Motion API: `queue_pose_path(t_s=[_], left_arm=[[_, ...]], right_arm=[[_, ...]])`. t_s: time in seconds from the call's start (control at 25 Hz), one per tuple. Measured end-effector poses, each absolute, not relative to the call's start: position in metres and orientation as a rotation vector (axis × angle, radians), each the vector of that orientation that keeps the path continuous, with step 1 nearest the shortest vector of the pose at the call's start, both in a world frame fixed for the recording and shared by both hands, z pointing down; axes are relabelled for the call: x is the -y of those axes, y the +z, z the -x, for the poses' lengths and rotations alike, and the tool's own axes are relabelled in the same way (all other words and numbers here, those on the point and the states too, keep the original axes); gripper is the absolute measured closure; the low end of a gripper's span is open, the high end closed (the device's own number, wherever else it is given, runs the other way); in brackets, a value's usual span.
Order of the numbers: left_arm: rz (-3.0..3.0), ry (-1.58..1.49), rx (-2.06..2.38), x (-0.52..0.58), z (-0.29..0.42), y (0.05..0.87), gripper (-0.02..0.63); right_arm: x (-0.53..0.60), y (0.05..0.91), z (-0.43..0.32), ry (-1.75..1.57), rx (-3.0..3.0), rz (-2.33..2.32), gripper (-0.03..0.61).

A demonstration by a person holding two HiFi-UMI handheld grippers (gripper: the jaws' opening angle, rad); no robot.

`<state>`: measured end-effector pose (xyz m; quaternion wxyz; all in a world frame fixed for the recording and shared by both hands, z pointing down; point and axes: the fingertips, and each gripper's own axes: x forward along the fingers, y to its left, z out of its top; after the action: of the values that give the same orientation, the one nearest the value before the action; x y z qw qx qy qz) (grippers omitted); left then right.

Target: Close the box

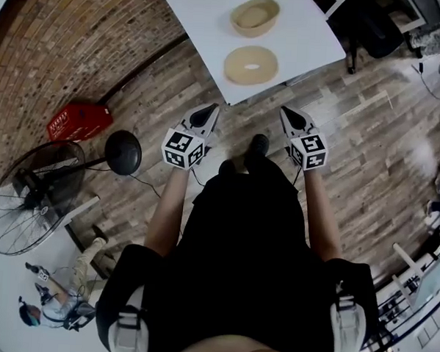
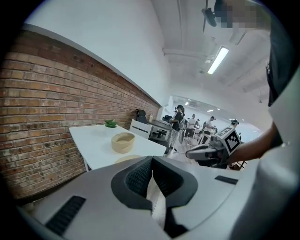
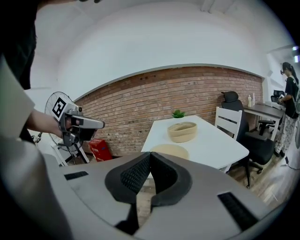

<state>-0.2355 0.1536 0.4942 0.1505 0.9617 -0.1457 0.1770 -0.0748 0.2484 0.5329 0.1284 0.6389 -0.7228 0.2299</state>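
Box (image 1: 254, 17): a shallow oval tub, pale tan, open-topped and empty so far as I can see. It stands upright on the white table (image 1: 206, 20), well back from the near corner. Its lid (image 1: 251, 64) is a flat oval disc of the same tan with a paler mark at its centre. It lies flat on the table beside the box, on the side nearer me, apart from it and close to the table's edge. I judge it was laid there so that it can be lifted and carried the short way over the rim. Nothing of the closing is done yet: the box is uncovered and the lid untouched.

My left gripper (image 1: 211, 109) and right gripper (image 1: 287, 113) are held side by side over the wood-plank floor (image 1: 369, 142), short of the table, both angled toward the lid. Each has its jaws clenched together on nothing, as its own view shows. I read this as an approach posture; the jaws must part before either can take the lid. A brick wall (image 1: 80, 39) flanks the table, and a floor fan (image 1: 31, 198) and a red crate (image 1: 77, 120) stand well off to the left.
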Motion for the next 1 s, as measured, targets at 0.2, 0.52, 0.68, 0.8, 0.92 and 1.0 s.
queue_pose_path(t_s=[0.2,0.52,0.68,0.8,0.92,1.0], left_arm=[[-2.741,0.497,0.482,-0.146,0.219,0.495,0.594],[-2.699,0.489,0.604,-0.134,0.209,0.502,0.594],[-2.692,0.486,0.632,-0.13,0.202,0.504,0.594],[-2.689,0.484,0.632,-0.127,0.196,0.504,0.594],[-2.688,0.484,0.625,-0.124,0.191,0.504,0.594],[-2.691,0.483,0.619,-0.12,0.186,0.504,0.594]], right_arm=[[-0.237,0.539,0.06,0.673,2.135,-1.769,0.581],[-0.208,0.543,0.032,0.634,2.188,-1.663,0.581],[-0.196,0.542,0.022,0.623,2.202,-1.639,0.581],[-0.192,0.543,0.017,0.617,2.206,-1.636,0.581],[-0.189,0.542,0.013,0.616,2.204,-1.637,0.581],[-0.189,0.543,0.009,0.623,2.198,-1.643,0.581]])
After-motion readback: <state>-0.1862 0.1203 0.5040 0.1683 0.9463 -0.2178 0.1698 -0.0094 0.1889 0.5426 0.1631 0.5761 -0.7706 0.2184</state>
